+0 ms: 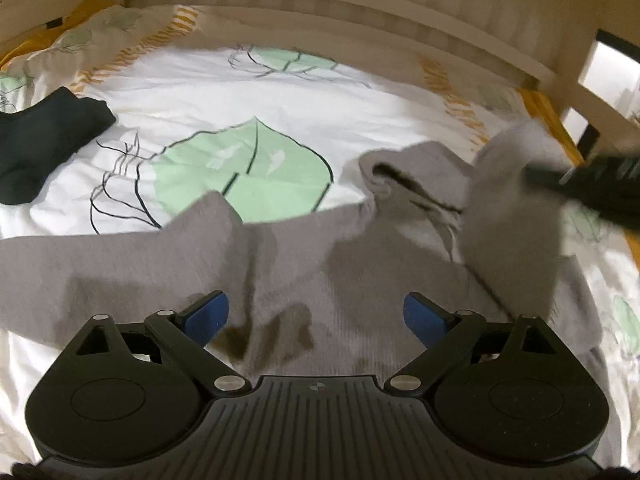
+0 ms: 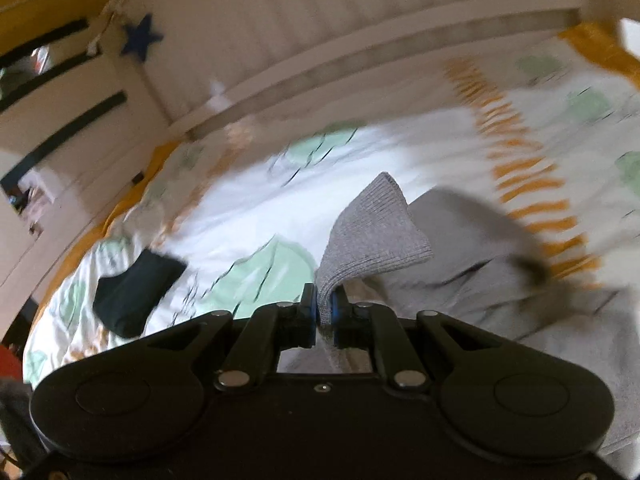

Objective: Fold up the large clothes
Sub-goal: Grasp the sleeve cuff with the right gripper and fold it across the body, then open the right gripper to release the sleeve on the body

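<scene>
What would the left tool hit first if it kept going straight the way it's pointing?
Most likely the grey sweater spread on the bed: it fills the space between the open left tool's fingers and just ahead. Beyond it lies the leaf-print bedsheet. Depth is hard to judge.

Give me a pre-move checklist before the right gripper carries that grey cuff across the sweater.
1. Right gripper shut on the sleeve cuff: ok, ribbed fabric pinched between its pads.
2. Left gripper free: ok, open above the grey sweater, holding nothing.
3. Sweater body flat: not ok, creases and a bunched collar.
4. Other sleeve laid out: ok, stretched leftward on the bed sheet.
5. Black garment out of the way: ok, apart from the sweater.
6. Depth of the cuff grip: cannot tell, motion blur.
</scene>
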Demonstrator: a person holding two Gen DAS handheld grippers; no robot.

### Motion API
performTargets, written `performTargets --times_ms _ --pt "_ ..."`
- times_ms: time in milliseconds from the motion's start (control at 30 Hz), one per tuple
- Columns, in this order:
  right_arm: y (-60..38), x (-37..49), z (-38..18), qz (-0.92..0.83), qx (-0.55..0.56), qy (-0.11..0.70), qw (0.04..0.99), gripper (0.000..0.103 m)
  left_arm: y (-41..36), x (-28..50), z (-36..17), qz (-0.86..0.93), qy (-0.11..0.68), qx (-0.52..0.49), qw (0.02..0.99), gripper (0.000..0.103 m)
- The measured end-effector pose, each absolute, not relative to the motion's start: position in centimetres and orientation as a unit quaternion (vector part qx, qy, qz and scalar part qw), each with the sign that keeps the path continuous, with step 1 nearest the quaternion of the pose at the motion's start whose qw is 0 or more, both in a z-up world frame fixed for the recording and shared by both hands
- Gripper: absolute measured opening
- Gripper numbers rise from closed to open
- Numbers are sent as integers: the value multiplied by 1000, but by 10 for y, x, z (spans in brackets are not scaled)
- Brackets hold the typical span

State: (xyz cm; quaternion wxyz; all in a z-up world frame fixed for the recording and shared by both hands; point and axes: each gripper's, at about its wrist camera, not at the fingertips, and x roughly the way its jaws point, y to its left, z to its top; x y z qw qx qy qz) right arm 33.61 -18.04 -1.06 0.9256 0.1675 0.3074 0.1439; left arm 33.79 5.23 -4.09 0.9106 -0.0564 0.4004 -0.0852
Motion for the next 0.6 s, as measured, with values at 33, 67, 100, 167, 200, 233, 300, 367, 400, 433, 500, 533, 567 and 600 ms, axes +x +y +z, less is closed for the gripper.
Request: performTargets --times_ms 33,67,100,167,200,233,300,367,400,433,500,533,567,600 --pt "-170 338 -17 148 160 312 925 14 56 337 -41 -83 398 -60 911 95" --pt "-161 340 -25 154 155 316 923 14 58 339 -40 -82 398 -64 912 95" --pt "-150 339 -34 158 151 322 921 14 60 340 -40 -80 398 -67 911 95" --pt "-138 341 -52 165 145 336 916 14 63 342 -40 -77 398 -74 911 95" --pt "-130 342 -59 169 141 342 914 15 65 343 -41 -76 399 -76 911 95" --pt "-126 342 -66 173 136 348 911 16 67 345 -41 -76 399 -79 910 95" --pt "-119 342 -80 188 122 363 905 24 68 347 -44 -75 400 -82 910 95" --pt "-116 339 -90 199 109 373 900 31 68 349 -46 -77 400 -82 910 95" --pt "-118 337 -93 200 104 375 899 41 67 350 -47 -77 400 -81 910 95" --pt "-122 333 -93 201 101 374 900 56 67 351 -48 -78 400 -81 909 95" --pt "-136 325 -93 202 97 372 901 62 65 353 -52 -83 402 -81 908 95" --pt "-143 322 -92 199 95 373 902 62 64 354 -53 -84 404 -80 907 95" --pt "-150 320 -91 195 93 372 903 62 62 355 -56 -86 406 -79 906 95" --pt "-160 316 -90 188 91 372 905 62 60 356 -59 -88 410 -77 905 95"
